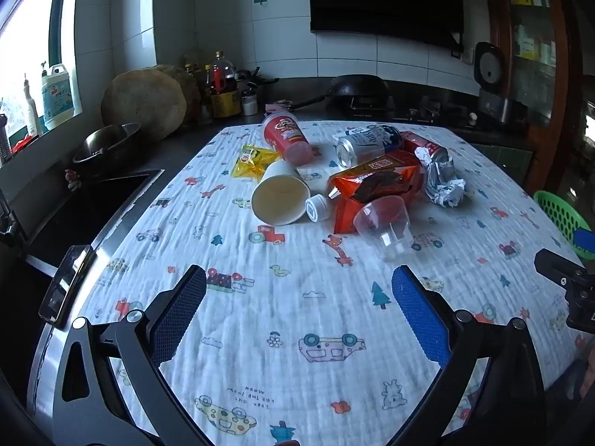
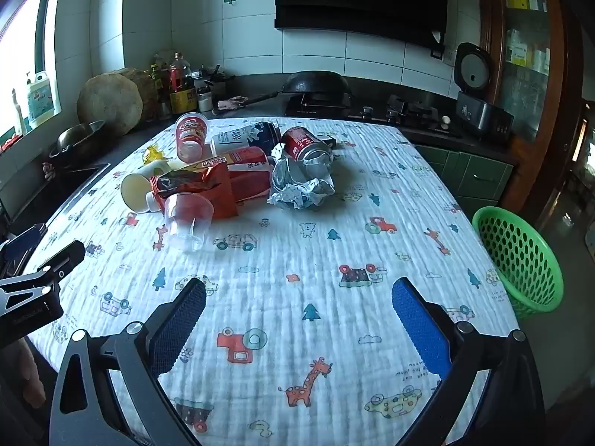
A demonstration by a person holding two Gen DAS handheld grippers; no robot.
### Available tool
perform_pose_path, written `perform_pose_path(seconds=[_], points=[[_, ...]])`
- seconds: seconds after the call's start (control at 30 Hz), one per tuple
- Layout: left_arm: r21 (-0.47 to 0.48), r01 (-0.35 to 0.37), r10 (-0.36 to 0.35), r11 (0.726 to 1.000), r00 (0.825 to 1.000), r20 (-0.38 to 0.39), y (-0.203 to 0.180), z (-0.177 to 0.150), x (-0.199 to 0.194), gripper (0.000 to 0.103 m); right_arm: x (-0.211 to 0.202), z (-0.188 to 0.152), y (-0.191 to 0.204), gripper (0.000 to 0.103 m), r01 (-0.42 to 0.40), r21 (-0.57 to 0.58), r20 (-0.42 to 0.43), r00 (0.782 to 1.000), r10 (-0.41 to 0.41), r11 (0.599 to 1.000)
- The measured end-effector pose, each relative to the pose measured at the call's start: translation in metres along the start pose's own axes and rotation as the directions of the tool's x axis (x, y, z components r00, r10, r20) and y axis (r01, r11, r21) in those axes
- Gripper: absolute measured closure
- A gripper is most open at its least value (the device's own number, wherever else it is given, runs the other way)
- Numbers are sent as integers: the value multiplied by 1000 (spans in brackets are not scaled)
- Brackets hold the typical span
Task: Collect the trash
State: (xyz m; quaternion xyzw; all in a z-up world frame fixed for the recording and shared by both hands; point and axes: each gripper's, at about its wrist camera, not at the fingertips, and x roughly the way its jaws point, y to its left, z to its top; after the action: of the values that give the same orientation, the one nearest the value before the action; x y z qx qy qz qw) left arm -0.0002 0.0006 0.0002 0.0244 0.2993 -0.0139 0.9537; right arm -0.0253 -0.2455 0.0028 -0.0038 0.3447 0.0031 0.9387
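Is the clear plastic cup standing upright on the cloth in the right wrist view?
No, the clear plastic cup lies tipped on its side against the orange snack bag, mouth facing the pile.

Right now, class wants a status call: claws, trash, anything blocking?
Left claw open, empty. Right claw open, empty. Trash pile untouched on cloth; green basket at table's right edge. Path clear.

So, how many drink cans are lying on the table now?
2. The white and blue can lies behind the orange snack bag; the red can lies beside it, touching the crumpled paper. The pile may hide more.
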Motion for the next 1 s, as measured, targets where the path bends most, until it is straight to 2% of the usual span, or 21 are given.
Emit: perform_pose_path(seconds=[0.27, 0.47, 1.0], points=[[0, 22, -22, 1000, 1000, -2, 0, 0, -3, 5, -1, 1, 1, 6, -2, -2, -4, 1000, 2, 1000], [-6, -6, 6, 1000, 1000, -7, 5, 2, 0, 5, -2, 0, 4, 6, -6, -3, 5, 1000, 6, 1000], [-11, -10, 10, 1000, 1000, -16, 5, -1, 3, 5, -2, 1, 4, 6, -13, -3, 9, 1000, 13, 1000]])
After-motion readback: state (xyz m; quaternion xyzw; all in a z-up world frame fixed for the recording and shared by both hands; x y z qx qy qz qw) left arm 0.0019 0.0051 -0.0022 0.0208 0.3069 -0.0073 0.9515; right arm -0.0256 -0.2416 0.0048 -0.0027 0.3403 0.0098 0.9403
